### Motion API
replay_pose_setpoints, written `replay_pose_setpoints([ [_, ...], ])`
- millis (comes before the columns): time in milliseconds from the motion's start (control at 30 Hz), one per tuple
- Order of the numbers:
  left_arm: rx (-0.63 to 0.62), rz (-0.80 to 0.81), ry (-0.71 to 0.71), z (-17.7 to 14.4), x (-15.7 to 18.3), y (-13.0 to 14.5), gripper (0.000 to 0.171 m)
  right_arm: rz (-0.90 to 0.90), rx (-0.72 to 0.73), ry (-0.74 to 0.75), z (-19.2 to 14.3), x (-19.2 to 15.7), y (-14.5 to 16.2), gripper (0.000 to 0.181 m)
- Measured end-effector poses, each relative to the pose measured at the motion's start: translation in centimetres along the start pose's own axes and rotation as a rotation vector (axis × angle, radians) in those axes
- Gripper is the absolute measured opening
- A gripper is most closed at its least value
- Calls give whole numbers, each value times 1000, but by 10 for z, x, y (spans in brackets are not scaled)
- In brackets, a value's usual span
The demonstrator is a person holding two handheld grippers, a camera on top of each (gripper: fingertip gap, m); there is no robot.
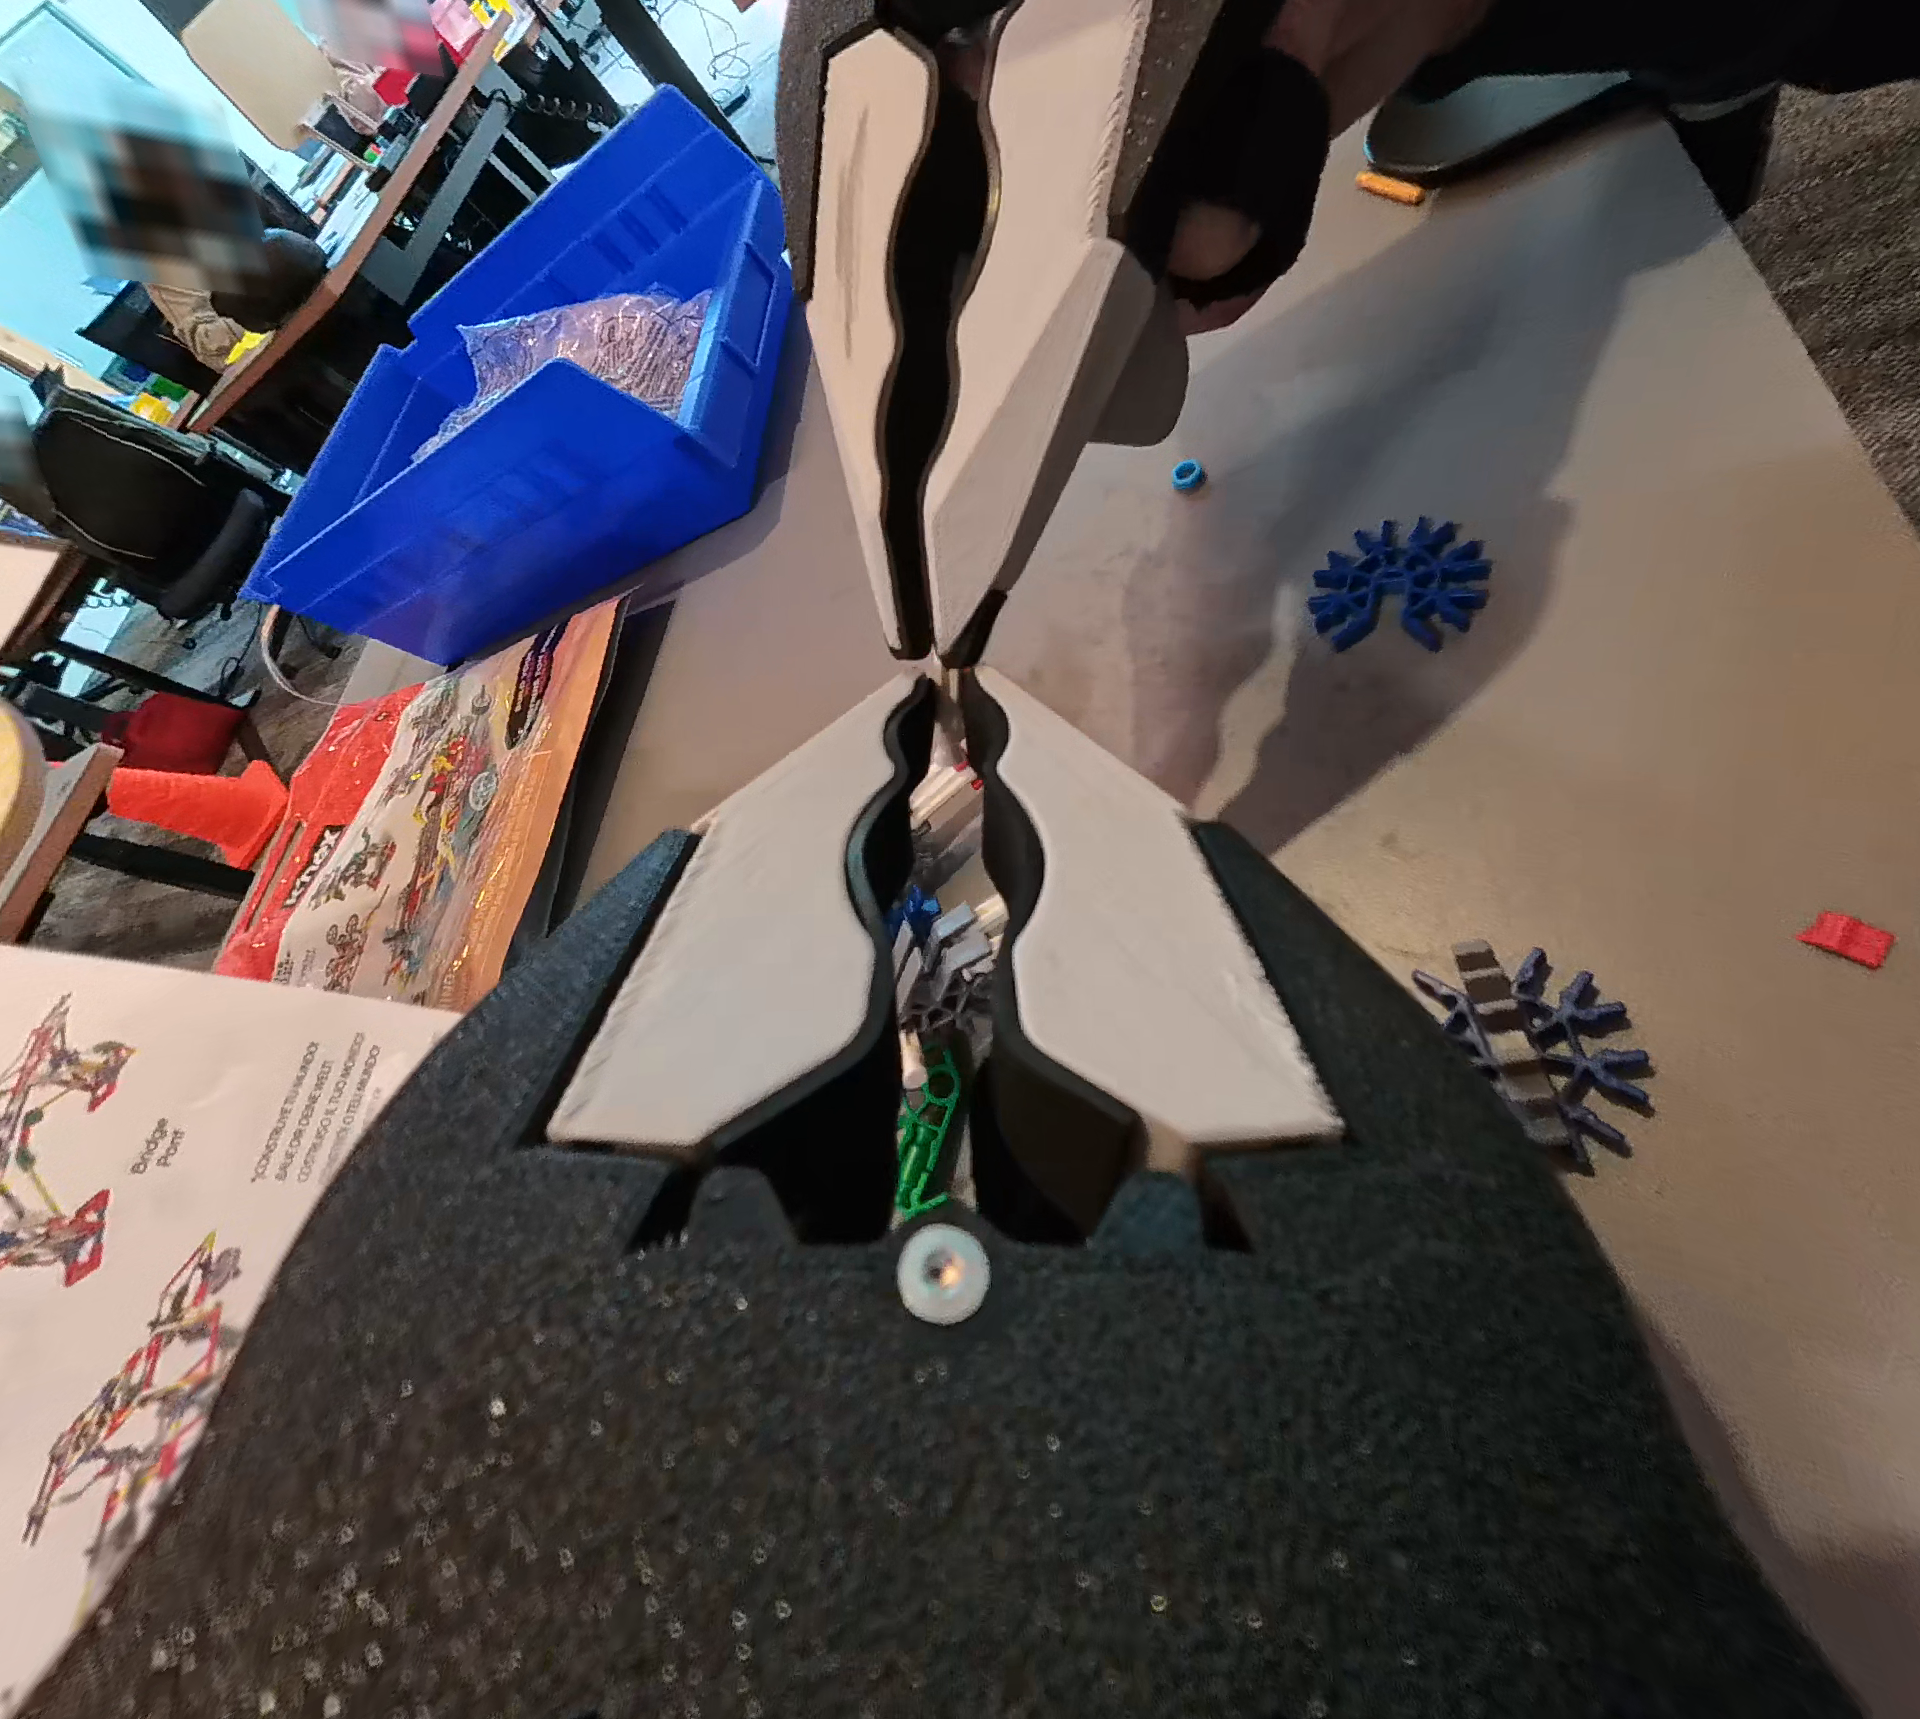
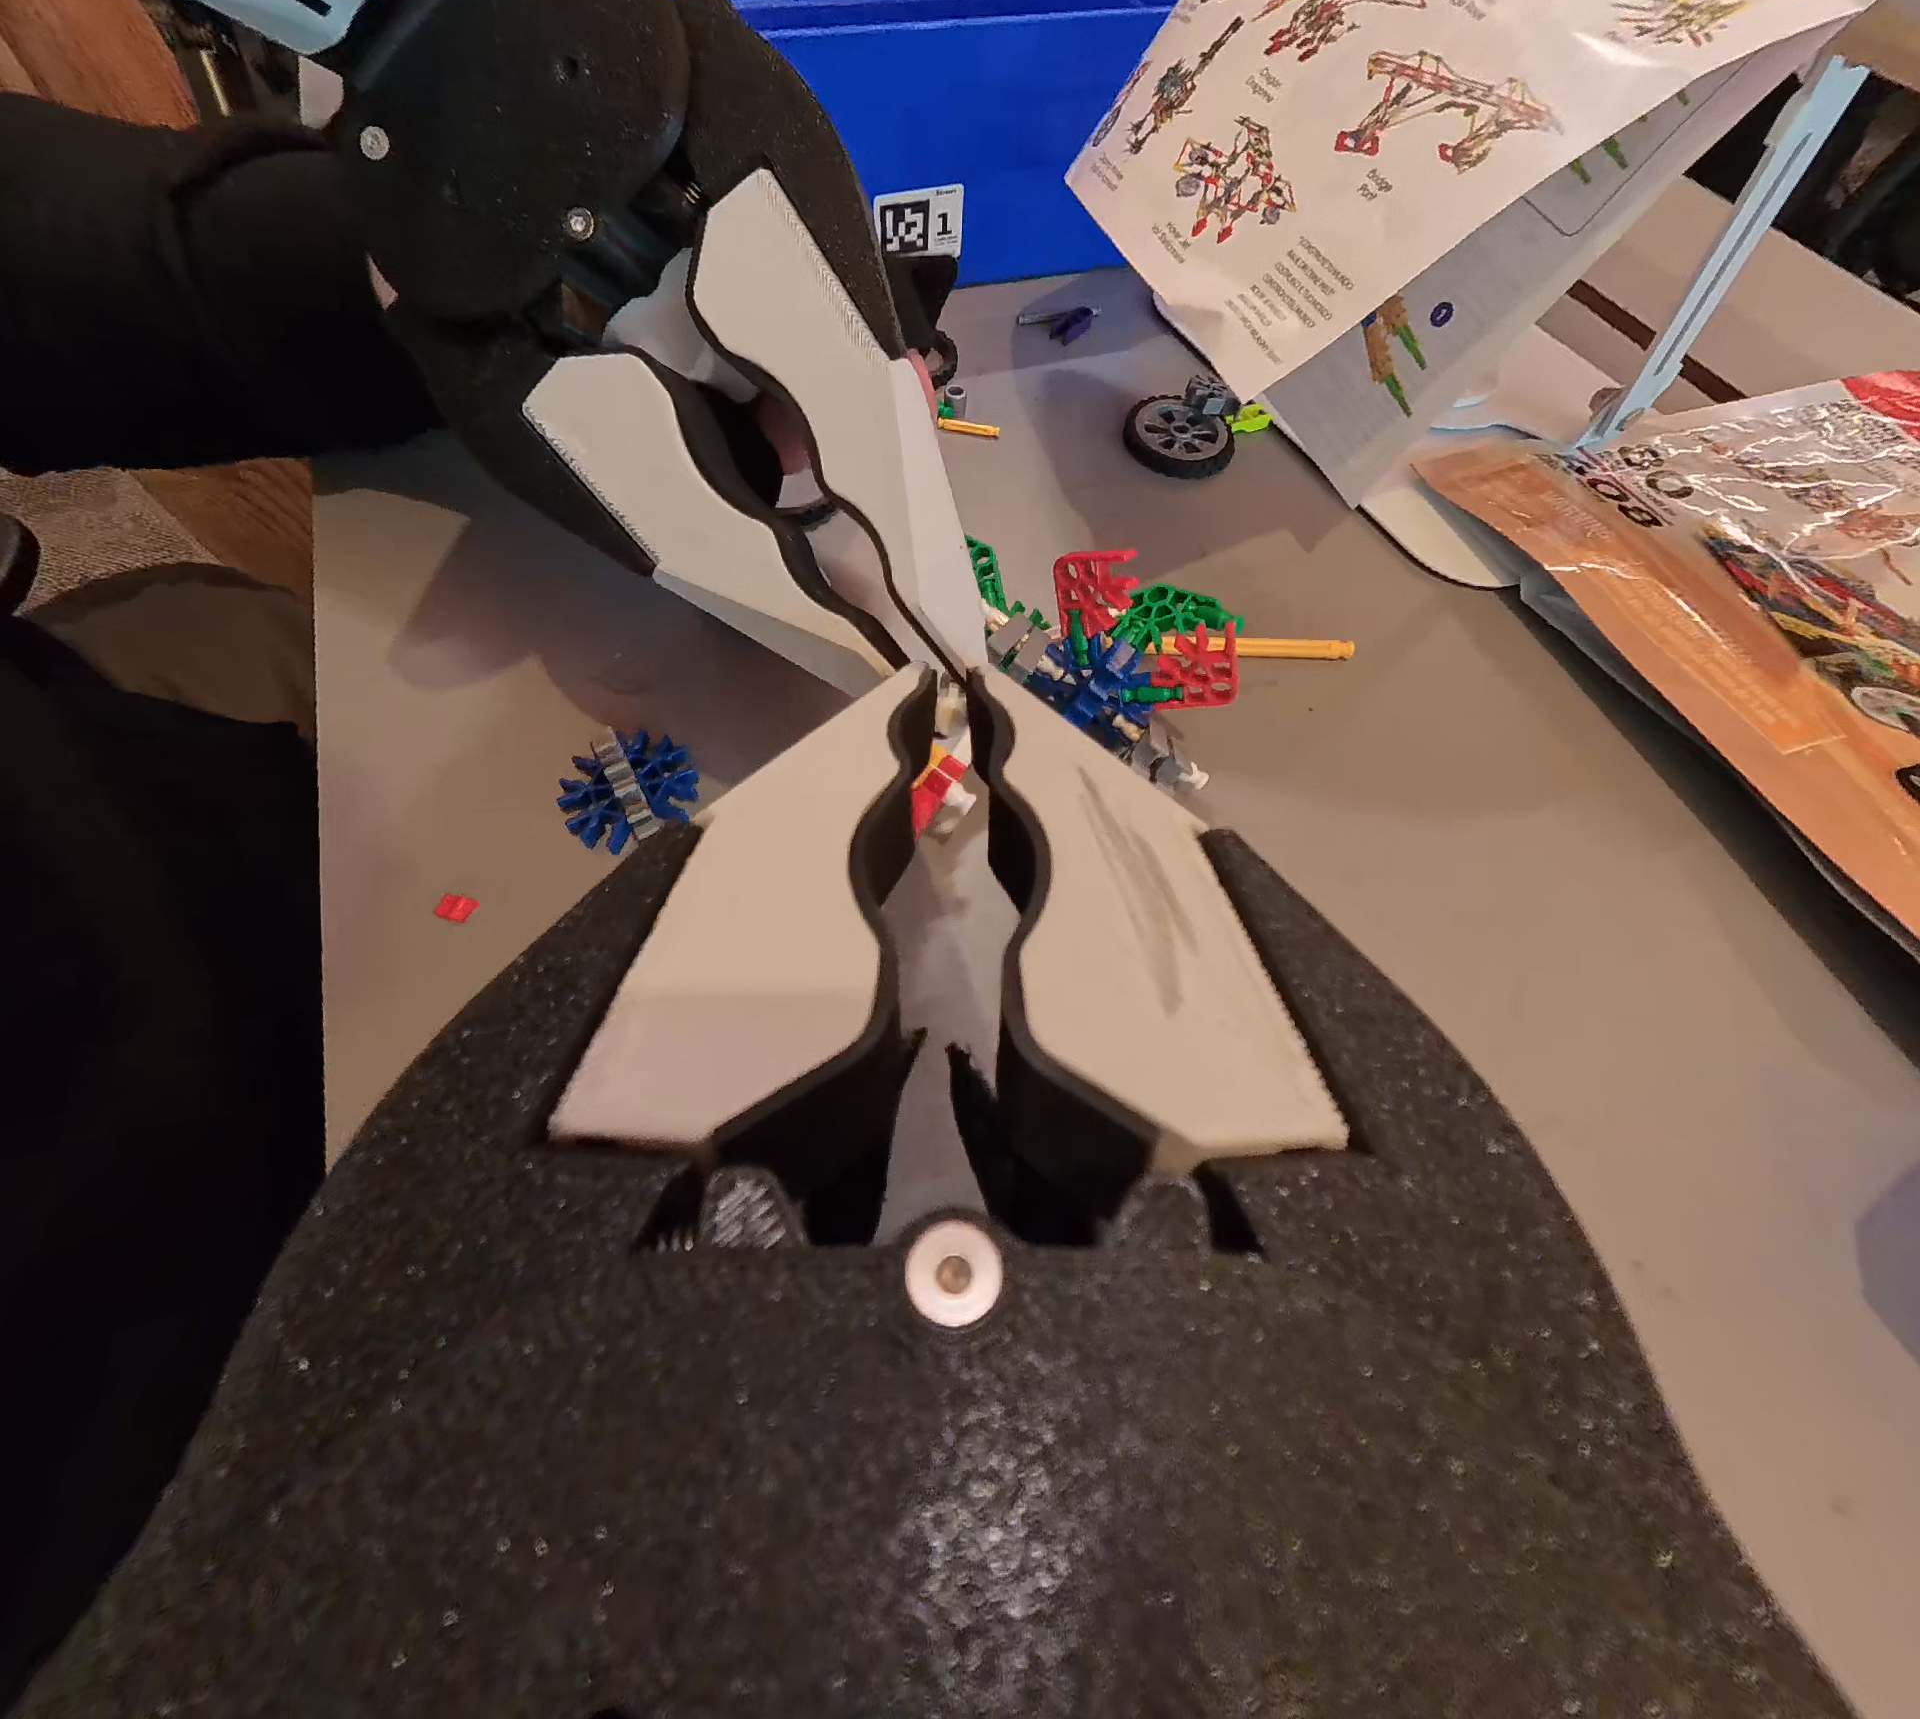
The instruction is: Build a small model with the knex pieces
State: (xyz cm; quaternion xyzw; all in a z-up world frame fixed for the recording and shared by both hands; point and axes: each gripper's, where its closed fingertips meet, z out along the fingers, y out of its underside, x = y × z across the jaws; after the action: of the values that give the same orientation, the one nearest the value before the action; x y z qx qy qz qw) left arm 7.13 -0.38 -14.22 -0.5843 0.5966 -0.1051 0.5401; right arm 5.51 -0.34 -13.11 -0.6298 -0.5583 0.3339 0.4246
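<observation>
Contact point: both claw tips met head-on above the table [image 2: 1455, 942], at the centre of each wrist view.

State, right claw [image 2: 948, 682]: clenched on a short white rod [image 2: 948, 705]. Long axis of the rod running 12 to 6 o'clock in the right wrist view, in line with the fingers. Red connector [image 2: 935, 796] at the 6 o'clock end, pointing back toward the claw body.

State, left claw [image 1: 945, 682]: entering from 10 o'clock in the right wrist view, clenched to a narrow slit, tips touching the 12 o'clock end of the rod. Grip on the rod not confirmable.

Surroundings, right wrist view:
- Connector cluster [image 2: 1122, 641] in red, green and blue, just beside the tips at 2 o'clock.
- Yellow rod [image 2: 1288, 649] projecting from that cluster toward 3 o'clock.
- Blue snowflake connector [image 2: 623, 786] lying apart at 9 o'clock.
- Wheel [image 2: 1179, 433] at 1 o'clock.
- Blue bin [image 2: 935, 7] at 12 o'clock.
- Instruction sheet [image 2: 1403, 59] raised at 1 to 2 o'clock.
</observation>
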Motion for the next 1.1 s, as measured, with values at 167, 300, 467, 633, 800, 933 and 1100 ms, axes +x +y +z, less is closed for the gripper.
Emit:
replay_pose_setpoints([
  [167, -5, -74, -2, -2, -7, 6, 11, -12, -11, -18, 3, 4, -3, 4],
  [300, -68, -166, -75, -10, -29, 28, 31, -5, -30, -35, 5, 17, -7, 4],
  [467, -90, -363, -82, -17, -43, 52, 41, 5, -115, -59, 18, 39, -1, 4],
  [633, -134, -485, 4, -7, -34, 70, 39, 4, -207, -113, 37, 48, 7, 4],
  [800, -120, -531, 55, -3, -32, 68, 30, 21, -285, -183, 48, 51, 13, 4],
  [933, -119, -569, 87, -1, -31, 69, 27, 25, -323, -207, 54, 53, 19, 4],
  [1100, -124, -590, 119, 0, -32, 69, 27, 29, -342, -229, 55, 53, 19, 4],
])
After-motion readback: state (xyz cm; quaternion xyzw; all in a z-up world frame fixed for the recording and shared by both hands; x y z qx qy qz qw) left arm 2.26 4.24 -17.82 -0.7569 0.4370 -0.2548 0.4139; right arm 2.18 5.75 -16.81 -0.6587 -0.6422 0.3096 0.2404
